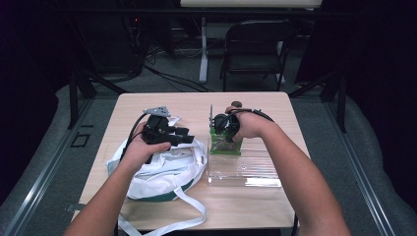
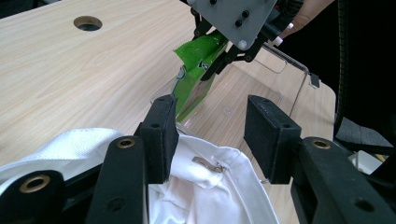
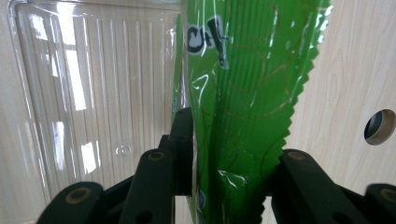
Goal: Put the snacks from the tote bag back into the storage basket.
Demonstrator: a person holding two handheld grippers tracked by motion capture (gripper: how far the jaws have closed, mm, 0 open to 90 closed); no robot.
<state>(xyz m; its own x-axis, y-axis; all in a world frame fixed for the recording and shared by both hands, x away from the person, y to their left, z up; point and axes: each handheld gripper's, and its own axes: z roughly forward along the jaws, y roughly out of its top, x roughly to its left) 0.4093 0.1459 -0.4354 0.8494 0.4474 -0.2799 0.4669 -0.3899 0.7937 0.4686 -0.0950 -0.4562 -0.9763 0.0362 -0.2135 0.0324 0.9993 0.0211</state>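
My right claw (image 1: 222,129) has the green packet (image 3: 243,93) between its jaws, which stand slightly apart rather than pinching, at the far end of the clear tray (image 1: 246,169) on the table (image 1: 162,101). I want the packet settled inside before backing off straight. My left claw (image 2: 210,135) hangs open over the white bag (image 1: 162,172).

Left tongs (image 1: 184,139) half-open, level; right tongs (image 1: 222,140) slightly parted, downward.
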